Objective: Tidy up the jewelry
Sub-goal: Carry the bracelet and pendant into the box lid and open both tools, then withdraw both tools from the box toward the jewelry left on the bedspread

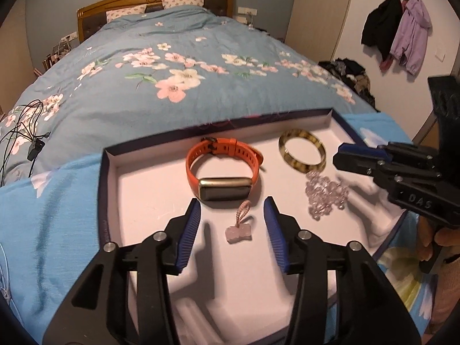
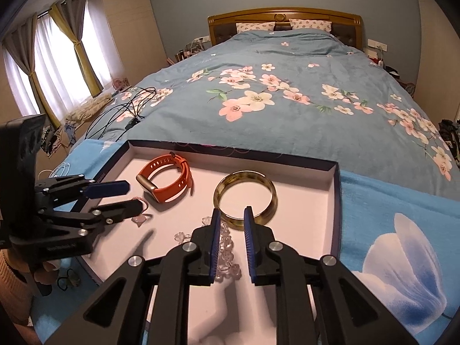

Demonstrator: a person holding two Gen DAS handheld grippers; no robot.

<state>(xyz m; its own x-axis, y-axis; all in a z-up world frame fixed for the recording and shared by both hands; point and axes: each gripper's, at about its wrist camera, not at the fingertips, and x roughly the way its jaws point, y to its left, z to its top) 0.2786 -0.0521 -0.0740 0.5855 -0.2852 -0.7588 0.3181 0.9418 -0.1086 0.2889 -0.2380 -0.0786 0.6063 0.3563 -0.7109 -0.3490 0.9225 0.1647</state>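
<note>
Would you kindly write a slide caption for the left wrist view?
Open left gripper over a pink charm in a white tray, beside an orange smartwatch, a bangle and clear beads.

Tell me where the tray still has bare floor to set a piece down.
Free: the tray's left strip beside the orange watch, and its right strip beyond the bangle. Crowded: the middle, where the charm, bead bracelet and both sets of fingers cluster.

One watch (image 1: 222,169), two bracelets (image 1: 302,151), one pendant (image 1: 237,230).
</note>
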